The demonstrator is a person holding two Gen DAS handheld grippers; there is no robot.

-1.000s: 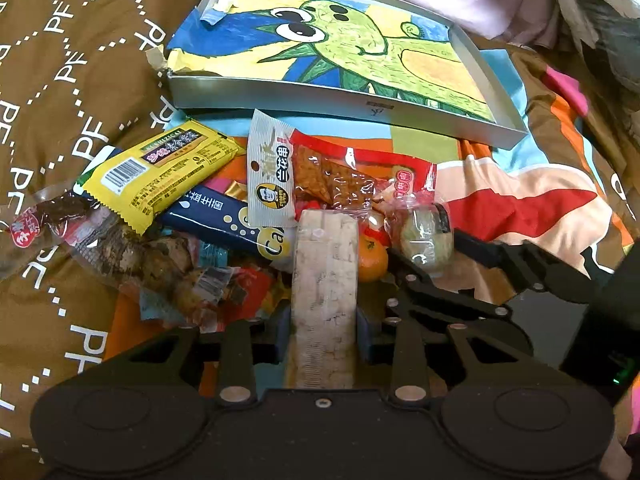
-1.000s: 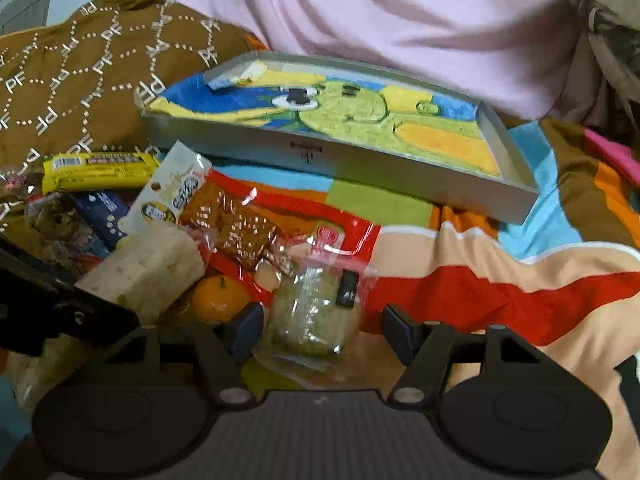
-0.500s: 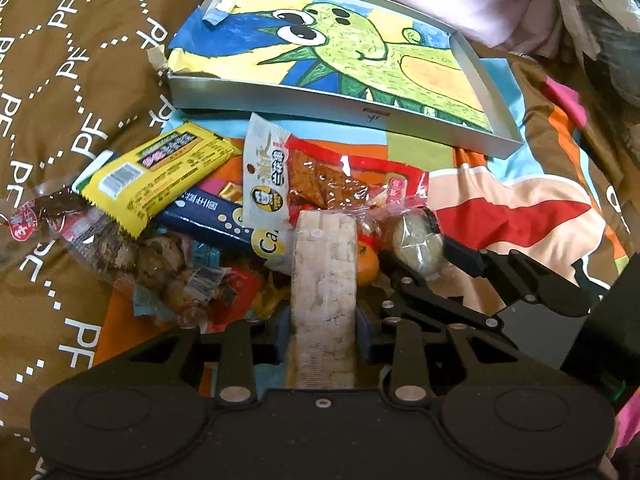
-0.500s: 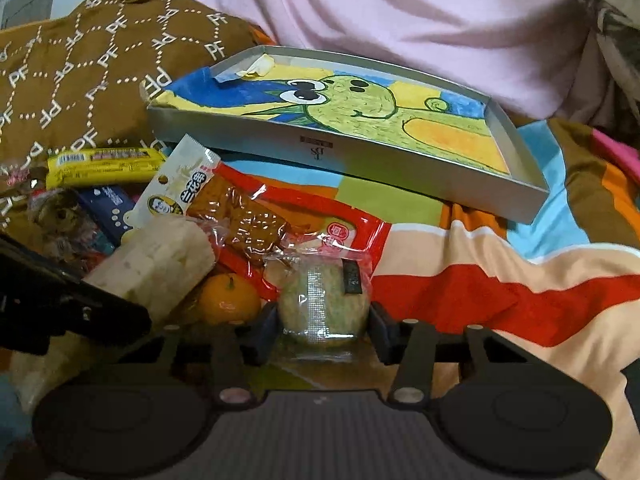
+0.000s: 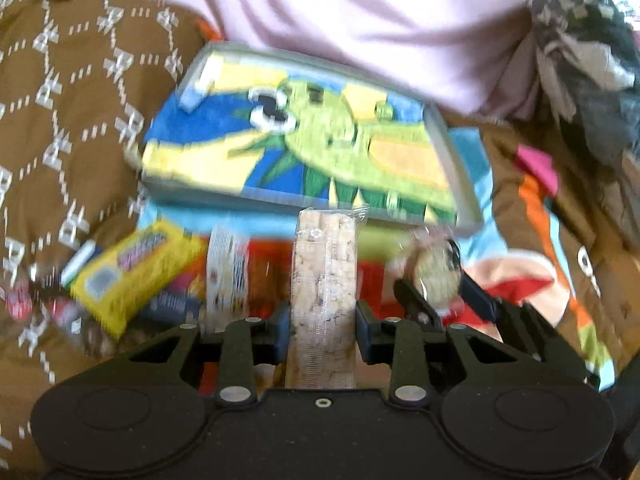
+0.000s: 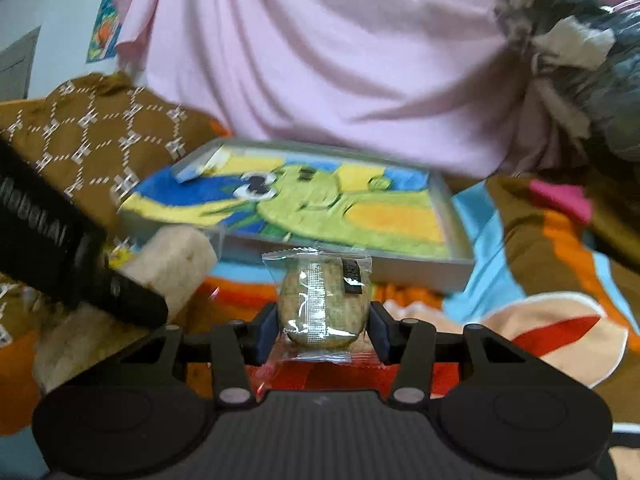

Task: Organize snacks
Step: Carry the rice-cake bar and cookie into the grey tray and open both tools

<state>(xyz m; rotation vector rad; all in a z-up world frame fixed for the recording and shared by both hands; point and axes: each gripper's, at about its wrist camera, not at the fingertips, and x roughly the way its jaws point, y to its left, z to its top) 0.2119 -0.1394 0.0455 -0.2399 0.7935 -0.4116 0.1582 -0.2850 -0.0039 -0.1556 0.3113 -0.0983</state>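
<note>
tray (image 5: 448,152): lay on the blanket (image 5: 520,280), beyond both grippers. left gripper (image 5: 323,322): clamped on a long rice bar (image 5: 324,280), bar jutting toward the tray. right gripper (image 6: 323,330): clamped on a round wrapped cake (image 6: 324,304), below the tray's near wall.

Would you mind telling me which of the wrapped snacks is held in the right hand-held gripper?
The round greenish cake in clear wrap, clamped in the right hand-held gripper. The long pale bar is in the left one; the yellow packet lies loose.
</note>
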